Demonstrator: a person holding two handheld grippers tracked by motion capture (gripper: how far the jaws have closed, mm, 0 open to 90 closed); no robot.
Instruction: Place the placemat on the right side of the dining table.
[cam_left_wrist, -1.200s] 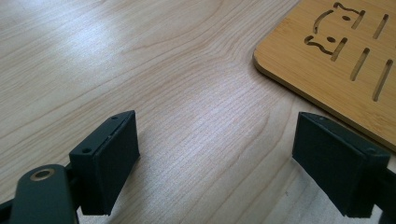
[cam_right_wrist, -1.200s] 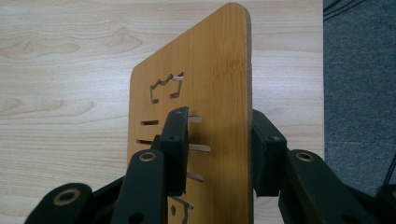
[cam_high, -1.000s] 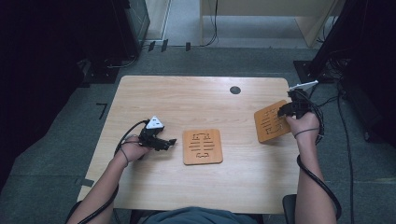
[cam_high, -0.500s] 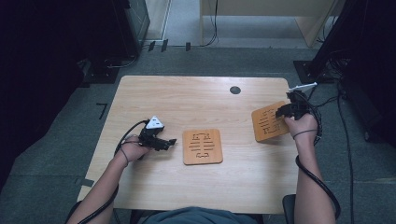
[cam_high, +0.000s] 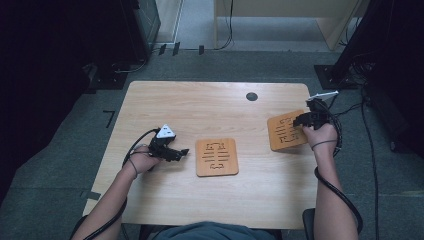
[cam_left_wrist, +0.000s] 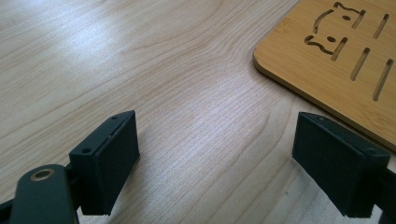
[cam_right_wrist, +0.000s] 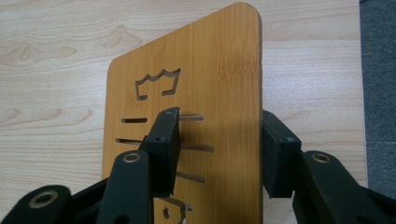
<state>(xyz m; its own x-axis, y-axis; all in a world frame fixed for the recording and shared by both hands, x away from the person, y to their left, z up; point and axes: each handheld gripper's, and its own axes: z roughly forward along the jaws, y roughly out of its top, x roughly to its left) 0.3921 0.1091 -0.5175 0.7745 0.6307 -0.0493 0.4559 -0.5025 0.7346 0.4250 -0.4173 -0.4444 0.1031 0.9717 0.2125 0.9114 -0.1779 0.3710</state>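
Left gripper (cam_high: 181, 152) near-left on the table (cam_high: 200, 105), jaws spread wide over bare wood, gripping nothing; fingers (cam_left_wrist: 109, 161) low above the surface. Centre coaster (cam_high: 216, 157) just right of it, lying flat, not touching; its corner seen at upper right in the left gripper view (cam_left_wrist: 336, 56). Right gripper (cam_high: 301, 120) farther back at the right edge, clamped on the second coaster (cam_high: 285, 132), one jaw on the slotted face, the other behind the edge; same grip in the right gripper view (cam_right_wrist: 217, 154), board (cam_right_wrist: 210, 84) tilted up off the tabletop. Dark round grommet (cam_high: 252, 96) at far centre-right, well apart from both coasters.
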